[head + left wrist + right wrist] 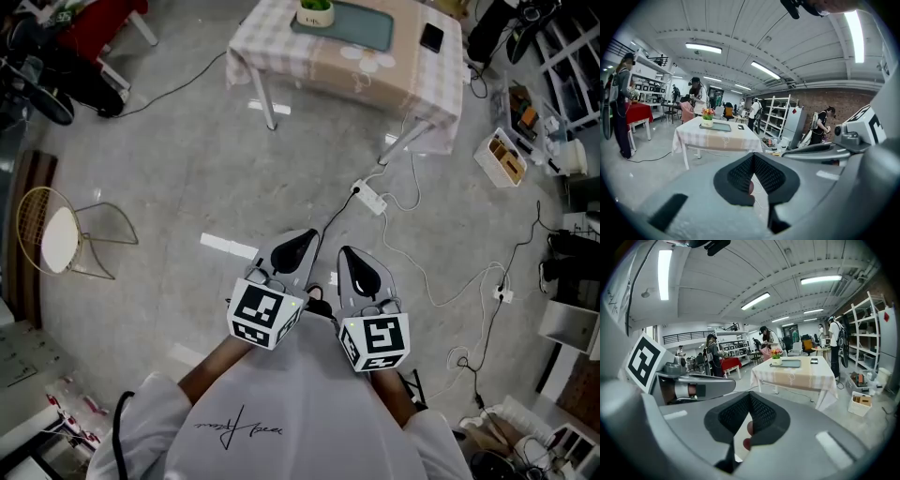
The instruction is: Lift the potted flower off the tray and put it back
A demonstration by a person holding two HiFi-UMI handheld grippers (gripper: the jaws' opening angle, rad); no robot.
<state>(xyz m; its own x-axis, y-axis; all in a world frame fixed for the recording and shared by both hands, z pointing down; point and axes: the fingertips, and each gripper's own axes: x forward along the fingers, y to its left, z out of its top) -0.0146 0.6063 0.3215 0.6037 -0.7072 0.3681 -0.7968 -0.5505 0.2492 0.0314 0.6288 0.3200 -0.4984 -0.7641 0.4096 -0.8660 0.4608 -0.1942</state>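
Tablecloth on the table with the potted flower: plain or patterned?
Patterned: the tablecloth has pale checks round a plain peach middle; head view.

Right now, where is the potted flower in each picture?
Head view: potted flower at the top edge, near the middle, far away.
Left gripper view: potted flower left of centre, about halfway up.
Right gripper view: potted flower just right of centre, about halfway up.
Shared landmark: the checked-cloth table under it.
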